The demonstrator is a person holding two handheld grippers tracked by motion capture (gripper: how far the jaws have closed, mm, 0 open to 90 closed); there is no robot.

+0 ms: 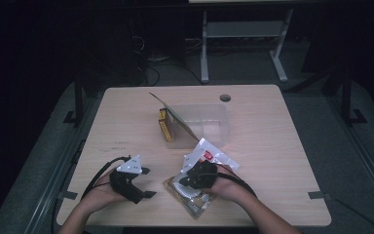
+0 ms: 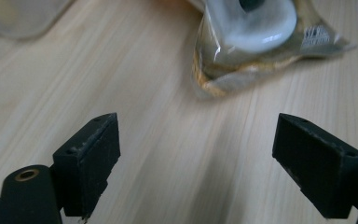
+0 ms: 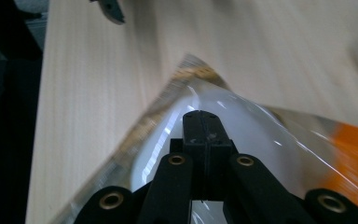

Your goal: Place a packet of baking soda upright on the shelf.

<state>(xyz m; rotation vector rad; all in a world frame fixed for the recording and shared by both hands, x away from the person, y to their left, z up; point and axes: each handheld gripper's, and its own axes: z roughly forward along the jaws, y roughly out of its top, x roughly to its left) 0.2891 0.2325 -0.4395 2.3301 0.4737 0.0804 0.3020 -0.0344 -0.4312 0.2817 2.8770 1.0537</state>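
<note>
Right tool (image 3: 201, 122) pinches the packet (image 3: 261, 135).

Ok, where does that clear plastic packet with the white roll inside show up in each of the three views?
High view: the packet lies at the table's near edge, right of centre, under the right gripper.
Left gripper view: top right, beyond the open jaws of the left gripper, apart from them.
Right gripper view: centre and right, with the closed jaws against it.
Shared landmark: the pale wooden table.
</note>
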